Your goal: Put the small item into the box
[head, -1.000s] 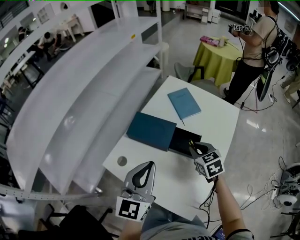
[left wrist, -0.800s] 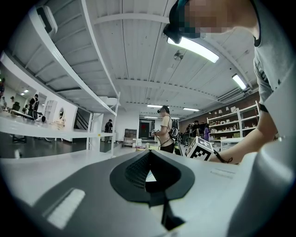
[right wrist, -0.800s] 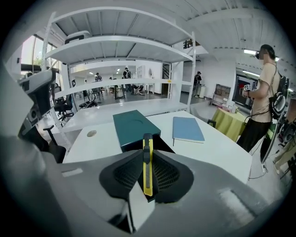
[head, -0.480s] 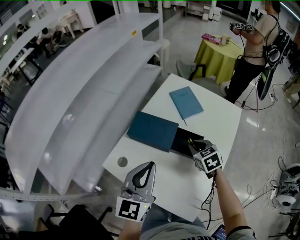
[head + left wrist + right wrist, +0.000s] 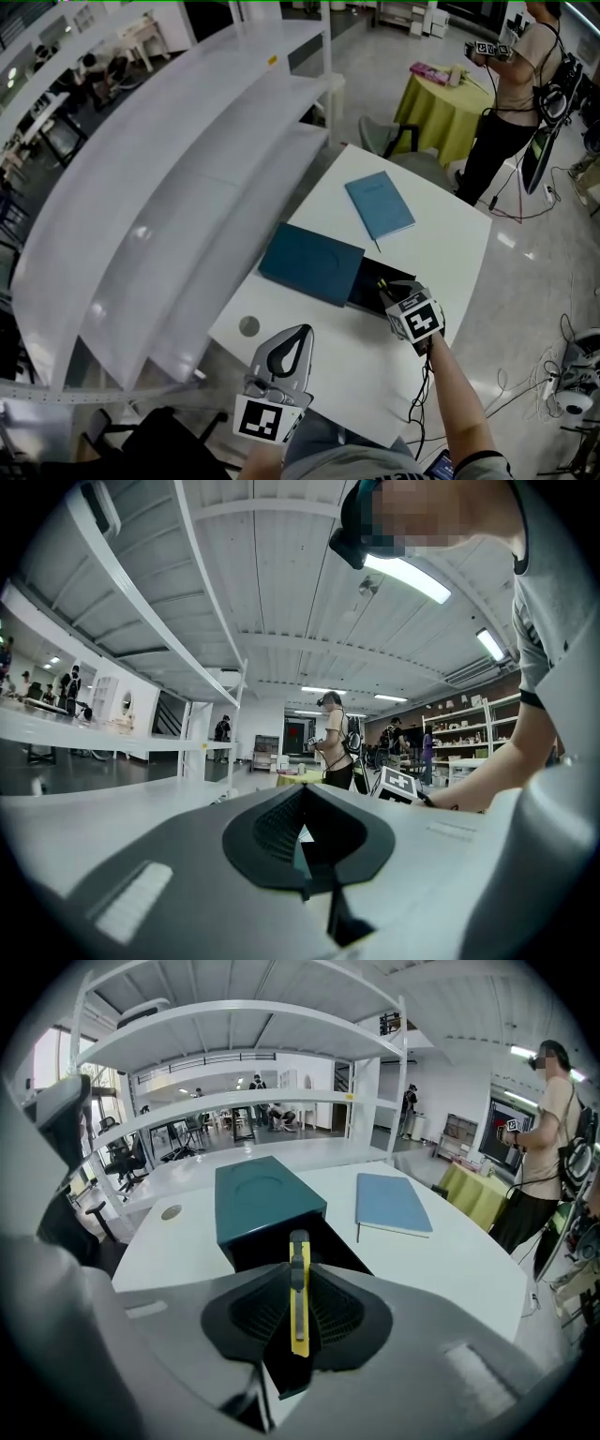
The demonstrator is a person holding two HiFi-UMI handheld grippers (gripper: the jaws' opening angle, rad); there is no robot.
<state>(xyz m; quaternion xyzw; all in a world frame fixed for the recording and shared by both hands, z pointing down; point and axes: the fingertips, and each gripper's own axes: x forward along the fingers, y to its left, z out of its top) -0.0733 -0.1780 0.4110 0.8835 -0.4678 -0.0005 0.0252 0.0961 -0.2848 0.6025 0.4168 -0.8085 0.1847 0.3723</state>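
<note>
My right gripper [image 5: 298, 1283] is shut on a yellow utility knife [image 5: 298, 1290] that sticks out forward between the jaws. In the head view the right gripper [image 5: 392, 292] hovers at the near edge of the open black box [image 5: 379, 283], with the knife's tip [image 5: 382, 282] over it. The box's teal lid [image 5: 312, 263] covers its left part, and in the right gripper view the lid [image 5: 264, 1198] stands just ahead with the dark box opening [image 5: 281, 1246] below it. My left gripper [image 5: 284, 354] is held low at the table's near edge, its jaws together and holding nothing.
A blue notebook [image 5: 379, 205] lies at the far end of the white table [image 5: 441, 244], with a round hole [image 5: 248, 326] near the left edge. White curved shelving [image 5: 169, 187] runs along the left. A person [image 5: 511, 103] stands beside a yellow-green round table [image 5: 441, 98] behind.
My right gripper with the knife has barely shifted, staying at the box's near edge. The view has drifted slightly. The left gripper has stayed put.
</note>
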